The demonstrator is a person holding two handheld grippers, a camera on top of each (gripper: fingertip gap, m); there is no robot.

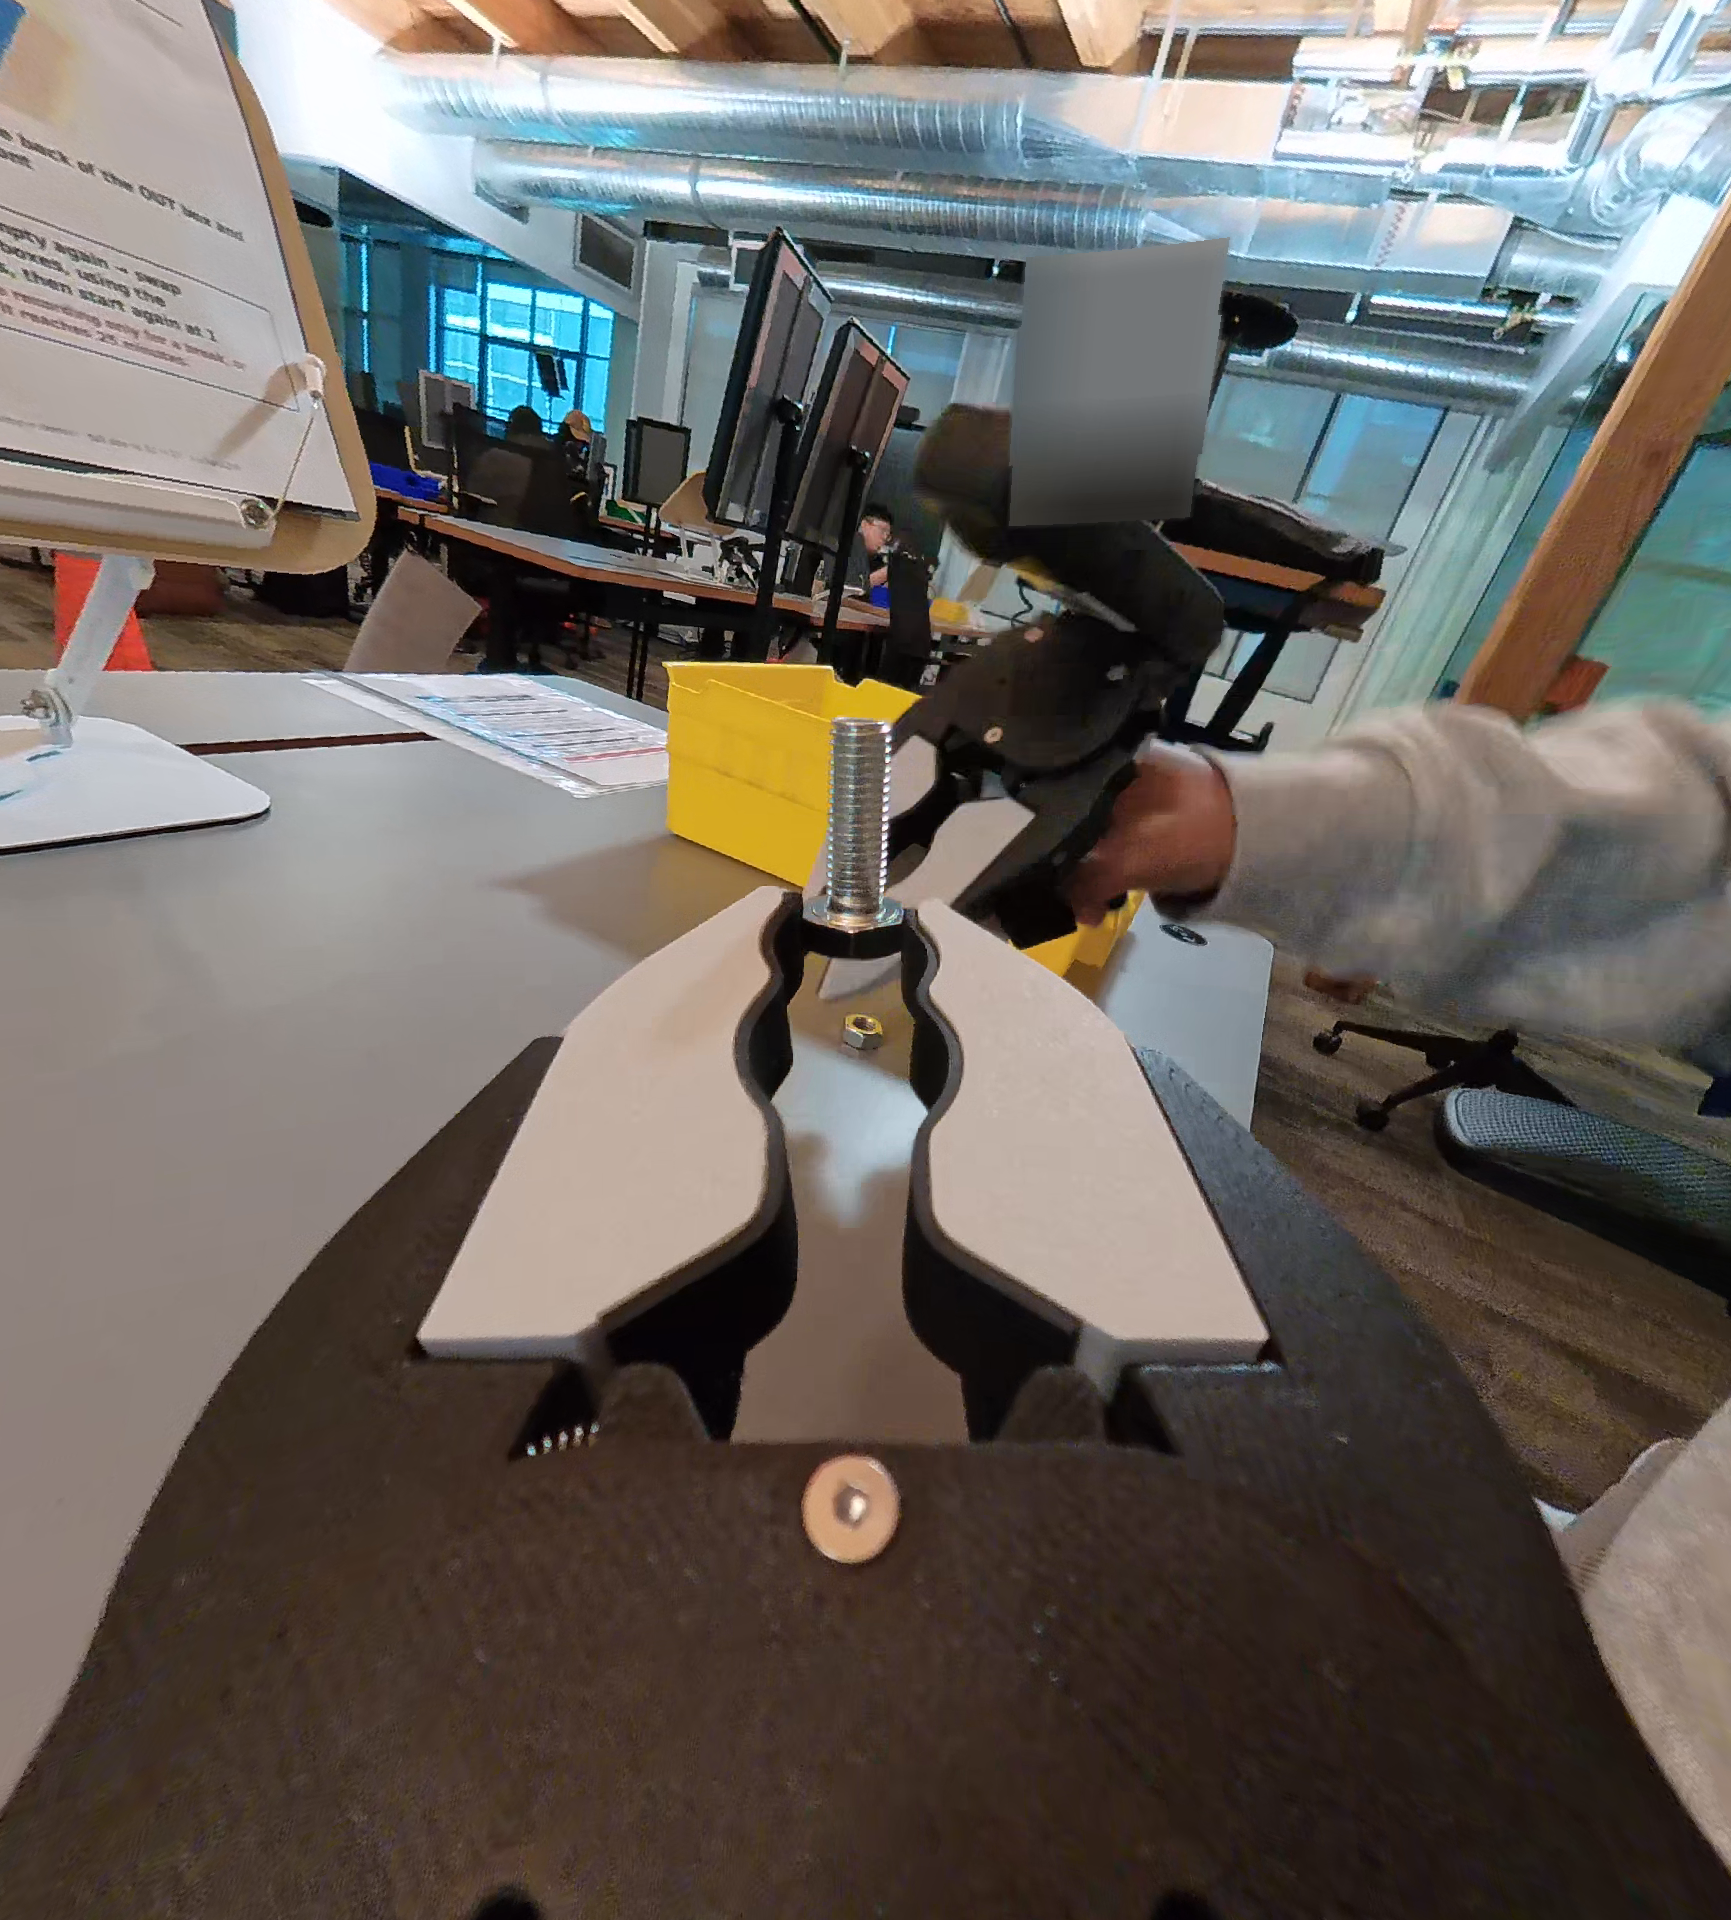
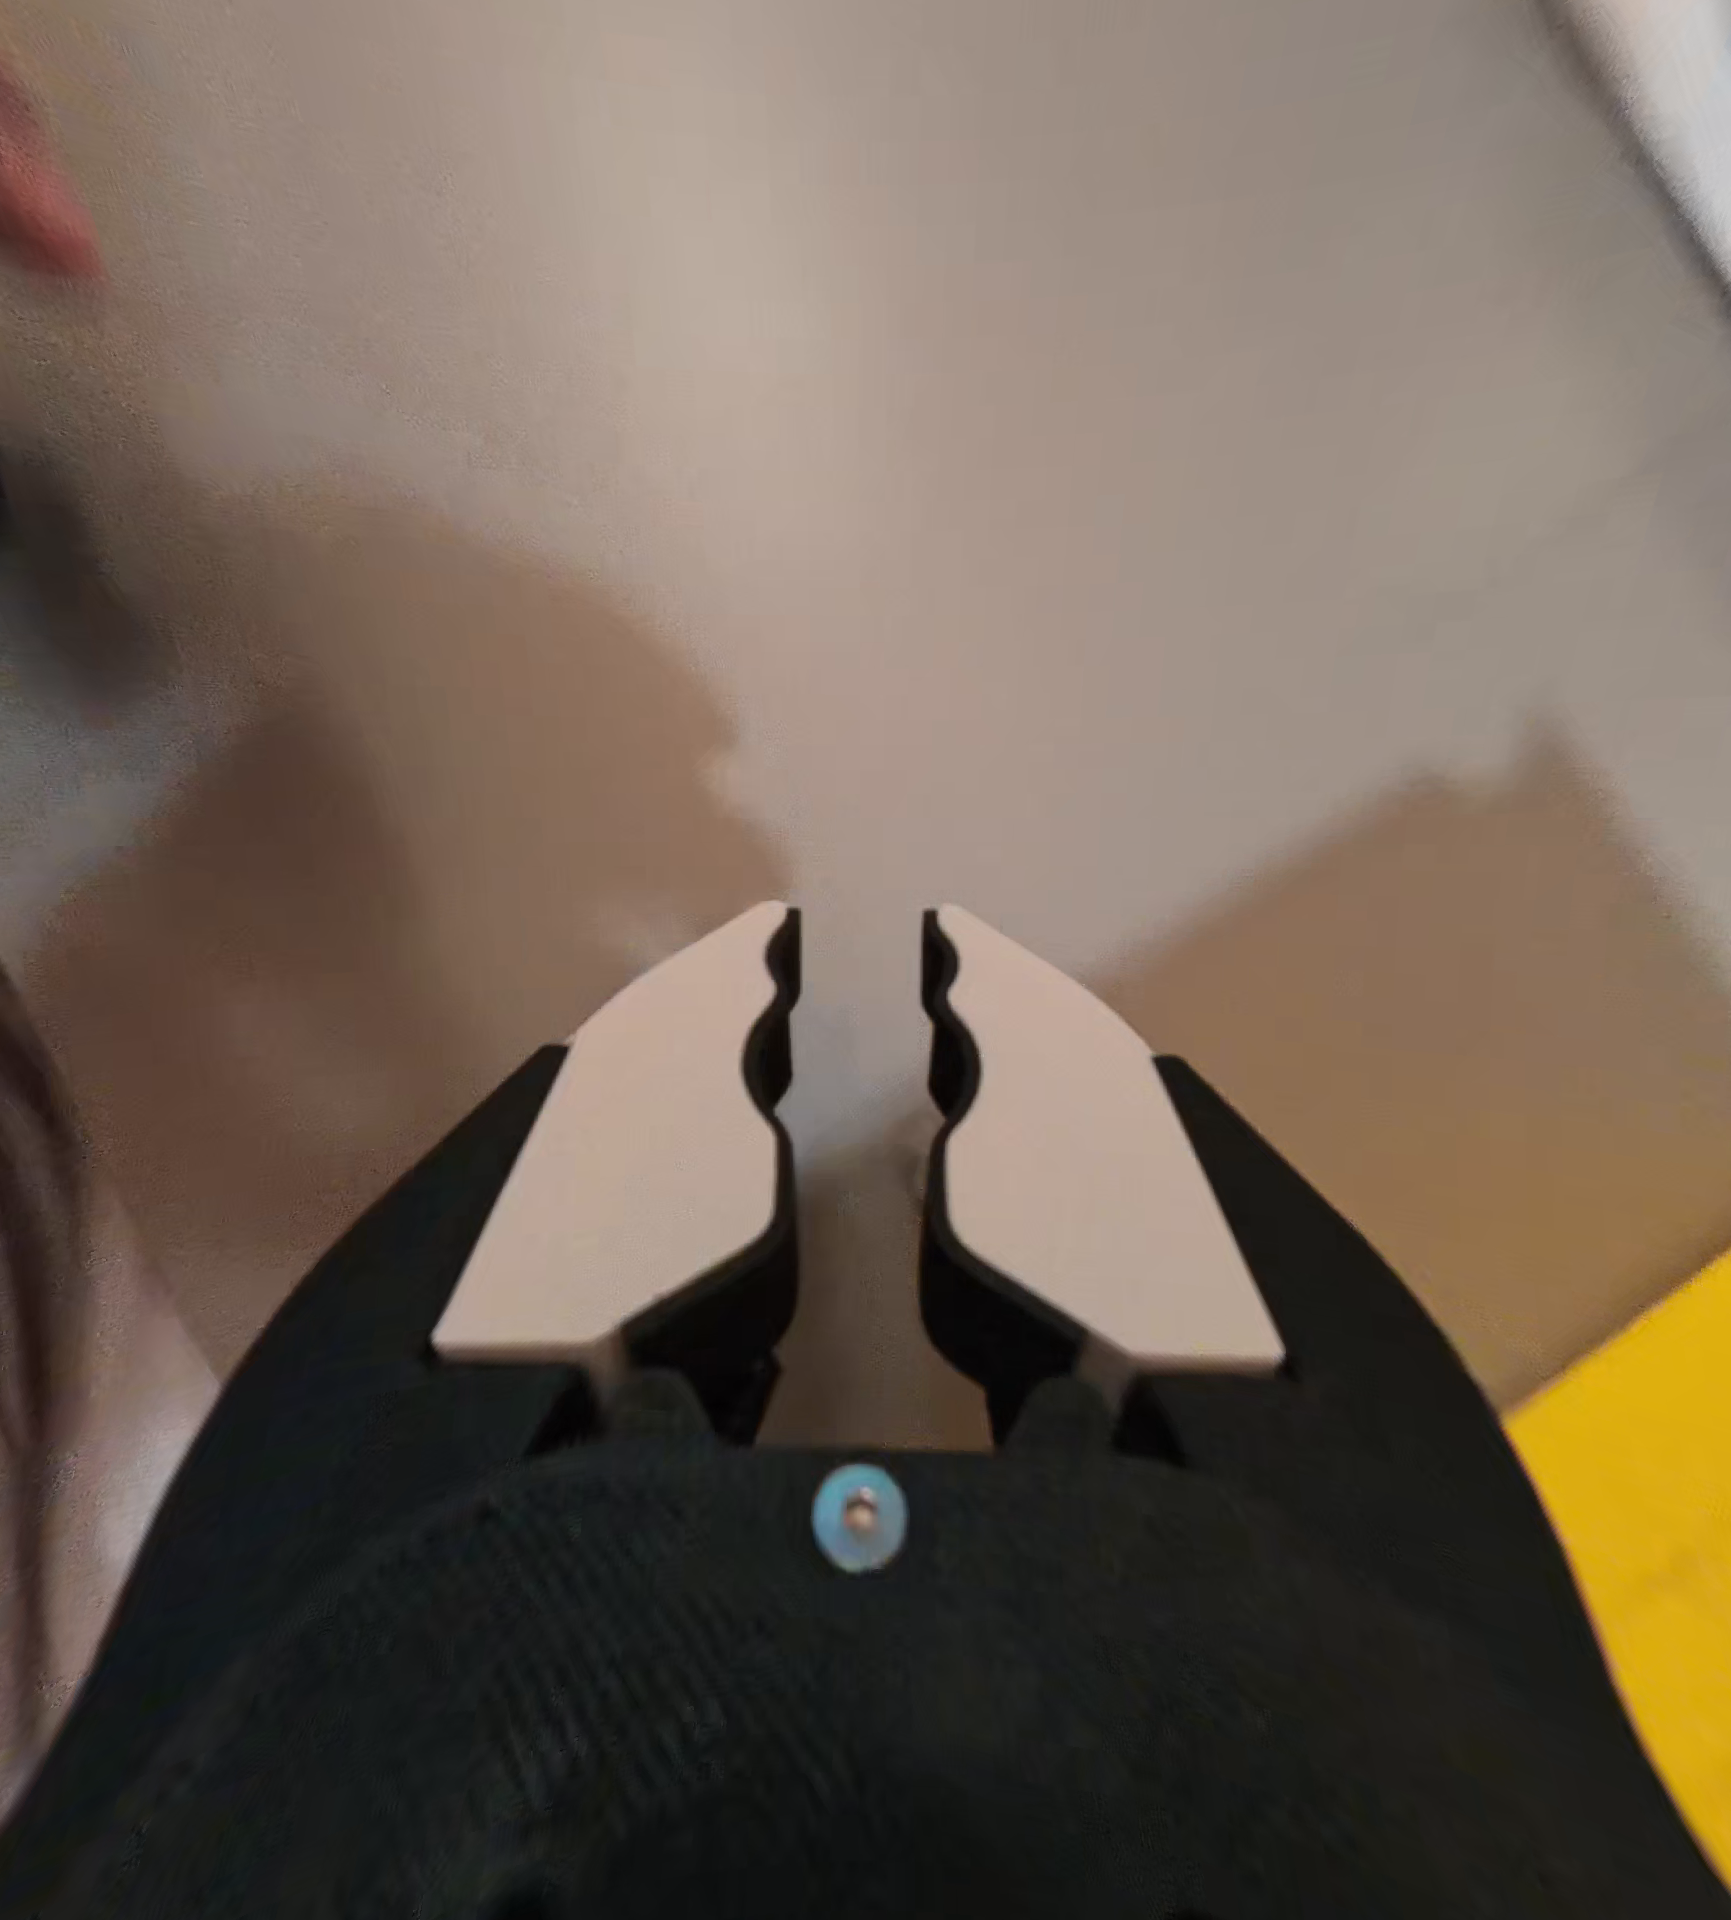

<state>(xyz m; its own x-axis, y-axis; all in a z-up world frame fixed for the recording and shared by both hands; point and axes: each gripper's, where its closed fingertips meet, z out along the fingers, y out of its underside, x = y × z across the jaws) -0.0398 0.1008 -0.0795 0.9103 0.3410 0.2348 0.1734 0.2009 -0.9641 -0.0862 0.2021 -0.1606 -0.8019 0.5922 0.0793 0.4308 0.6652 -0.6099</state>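
a: what does the left gripper (image 1: 853,920) grip?
b: its tips clamp an upright bolt (image 1: 859,821) by the head; a loose nut (image 1: 859,1032) lies on the table (image 1: 217,1039) below.
a: beyond?
b: right gripper (image 2: 859,925), fingers apart and empty, beside a yellow bin (image 1: 736,758).

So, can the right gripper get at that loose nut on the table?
Probably yes: the right gripper is open and empty, and the nut lies uncovered on the table, though under the left gripper holding the bolt.
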